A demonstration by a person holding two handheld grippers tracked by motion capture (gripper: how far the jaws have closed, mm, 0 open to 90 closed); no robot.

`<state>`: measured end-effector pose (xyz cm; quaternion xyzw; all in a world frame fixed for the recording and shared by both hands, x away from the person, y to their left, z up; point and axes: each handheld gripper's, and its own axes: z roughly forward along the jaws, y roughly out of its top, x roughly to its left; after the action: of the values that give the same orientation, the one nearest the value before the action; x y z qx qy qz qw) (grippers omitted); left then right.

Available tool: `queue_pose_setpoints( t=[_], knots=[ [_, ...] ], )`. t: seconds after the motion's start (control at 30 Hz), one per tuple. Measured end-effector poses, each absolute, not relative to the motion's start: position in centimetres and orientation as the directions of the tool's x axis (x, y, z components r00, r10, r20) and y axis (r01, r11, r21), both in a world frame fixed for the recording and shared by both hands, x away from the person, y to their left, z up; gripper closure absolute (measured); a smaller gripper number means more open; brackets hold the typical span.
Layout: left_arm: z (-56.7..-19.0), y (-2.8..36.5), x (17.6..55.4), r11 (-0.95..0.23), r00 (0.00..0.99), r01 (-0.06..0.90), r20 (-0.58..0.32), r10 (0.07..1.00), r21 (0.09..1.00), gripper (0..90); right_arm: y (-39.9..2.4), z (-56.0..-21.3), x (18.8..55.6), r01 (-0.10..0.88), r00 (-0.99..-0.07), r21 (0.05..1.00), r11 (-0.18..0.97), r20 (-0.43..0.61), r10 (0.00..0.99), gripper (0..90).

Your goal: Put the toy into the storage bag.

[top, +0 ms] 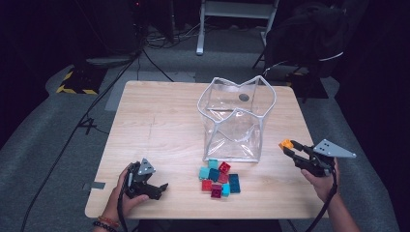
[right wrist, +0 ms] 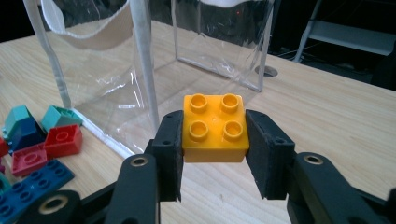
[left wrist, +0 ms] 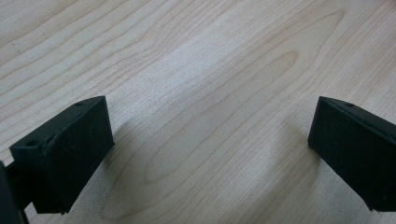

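From the high view, the right gripper (top: 289, 146) was raised at the table's right edge, pinching one orange brick (top: 286, 143) just right of the clear bag (top: 236, 118), which stood open at the middle of the wooden table (top: 159, 125). The bag looked empty, so the loading seemed barely begun. A pile of bricks (top: 219, 177) lay just near of the bag; I counted about nine, in teal, blue and red, all left to move. The left gripper (top: 157, 189) rested at the near left.

In the left gripper view its jaws stood spread wide over bare table (left wrist: 201, 93), nothing between them.

In the right gripper view the pads (right wrist: 170, 149) pressed the orange brick (right wrist: 214, 127) on both sides, four studs up, with the bag (right wrist: 140, 70) beyond to the left.
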<state>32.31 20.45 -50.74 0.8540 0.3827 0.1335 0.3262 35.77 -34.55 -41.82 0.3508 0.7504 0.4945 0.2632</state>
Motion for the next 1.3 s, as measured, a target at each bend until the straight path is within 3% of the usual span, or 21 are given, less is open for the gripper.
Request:
queue_pose_setpoints(
  t=[1.3],
  knots=[
    [-50.7, 20.5, 32.3, -0.494, 0.671, 0.567, -0.021, 0.741, 0.659, 0.2, -31.0, -31.5, 39.8, 0.145, -0.597, 0.953, 0.265, -0.13, 0.792, 59.7]
  ],
)
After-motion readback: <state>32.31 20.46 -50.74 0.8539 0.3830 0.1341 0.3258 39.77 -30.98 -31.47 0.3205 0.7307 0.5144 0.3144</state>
